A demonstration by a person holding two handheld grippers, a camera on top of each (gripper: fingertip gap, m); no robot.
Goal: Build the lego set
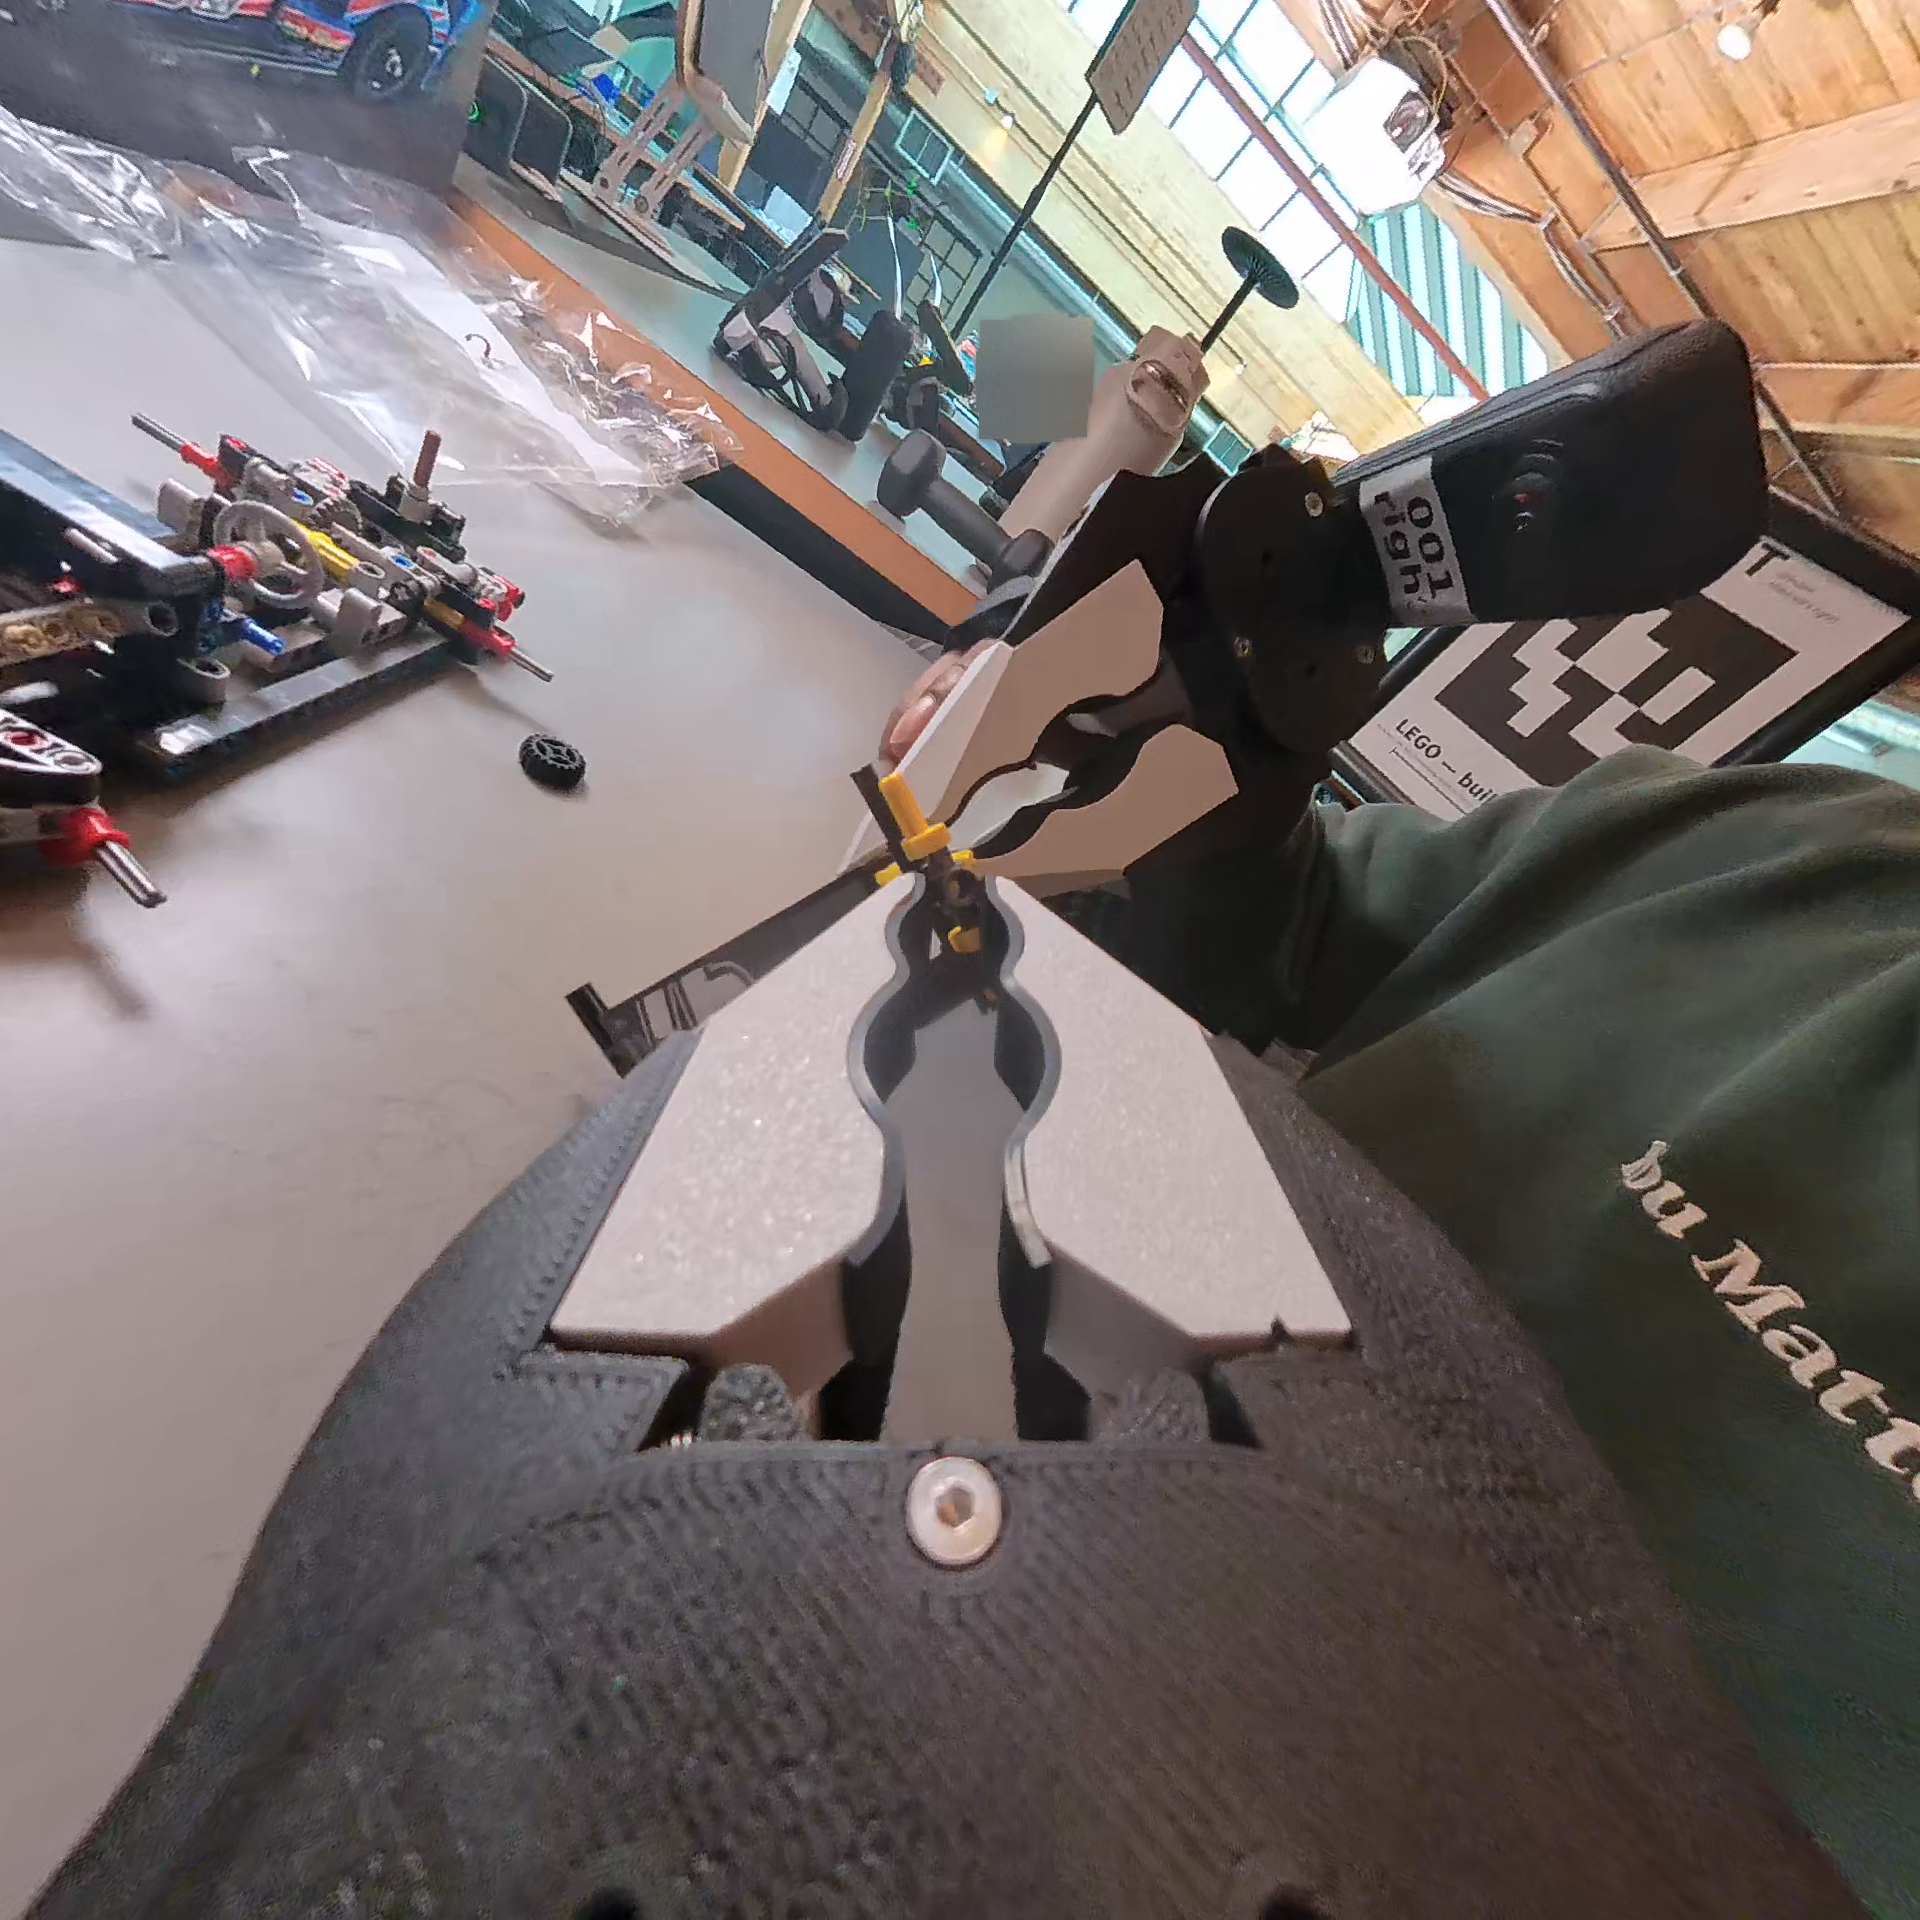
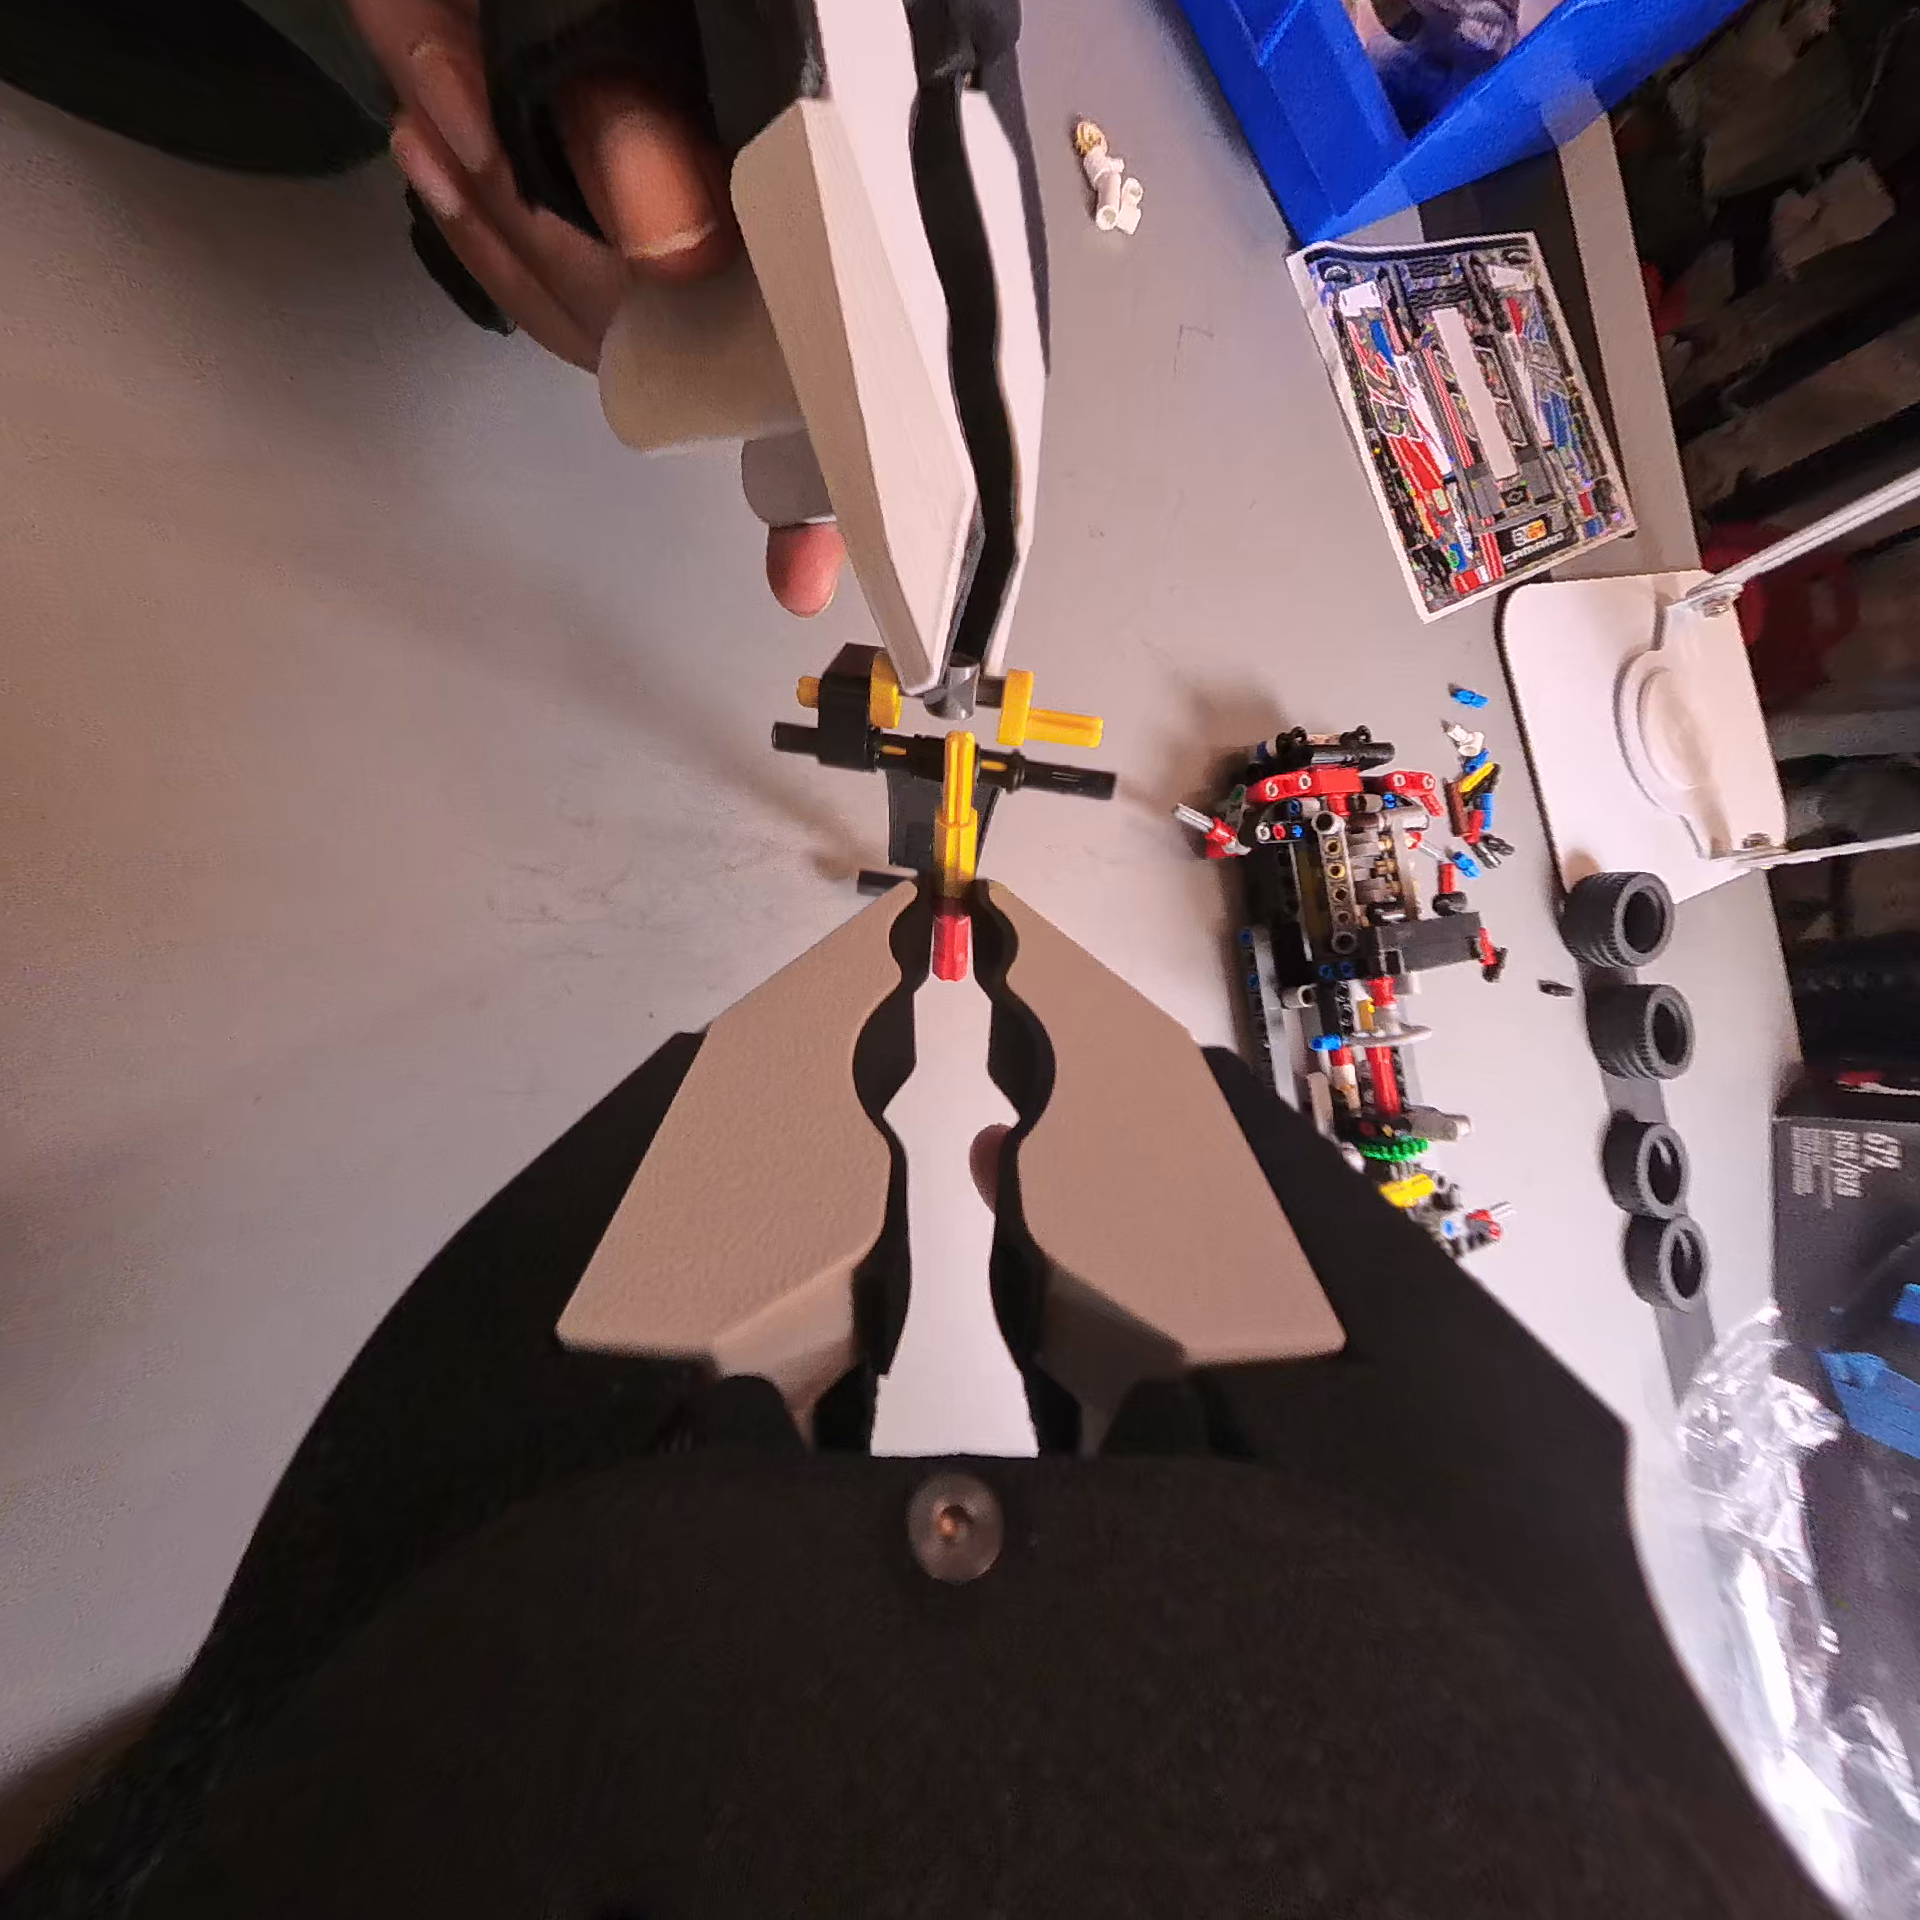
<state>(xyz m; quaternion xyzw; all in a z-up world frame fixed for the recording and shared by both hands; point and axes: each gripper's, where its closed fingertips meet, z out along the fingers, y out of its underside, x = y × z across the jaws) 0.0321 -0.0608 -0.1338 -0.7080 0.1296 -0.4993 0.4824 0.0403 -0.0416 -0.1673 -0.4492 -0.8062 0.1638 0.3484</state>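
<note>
Pinching in from both sides, we are holding a small black-and-yellow Lego sub-assembly of axles and connectors (image 2: 940,753) in the air above the grey tabletop (image 2: 312,831). Our right gripper (image 2: 948,902) is nearly closed, its beige fingers (image 2: 800,1122) clamping the red bush on the end of the yellow axle (image 2: 953,821), so that piece looks to be the one we are pushing home. Opposite it, our left gripper (image 2: 961,665) is coming in from the far side with its white fingers (image 2: 904,436) drawn tight on a small grey connector (image 2: 958,698) between two yellow bushes, bracing the assembly so the push has something to work against. In the left wrist view the same grip shows at our left gripper's tips (image 1: 954,902), closed around the dark, yellow-tipped parts, with the right gripper (image 1: 951,821) meeting it almost nose to nose.

Further out on the table, we are leaving the long partly built Lego chassis of red, black and grey beams (image 2: 1340,935) lying flat and well apart, presumably waiting for this sub-assembly. Beside it, a row of four black rubber tyres (image 2: 1642,1091) is standing ready, and loose small pins (image 2: 1470,769) are scattered near the chassis end. Beyond those, a colourful sticker sheet (image 2: 1465,416) and a blue plastic bin (image 2: 1403,94) are sitting at the table's far edge.
</note>
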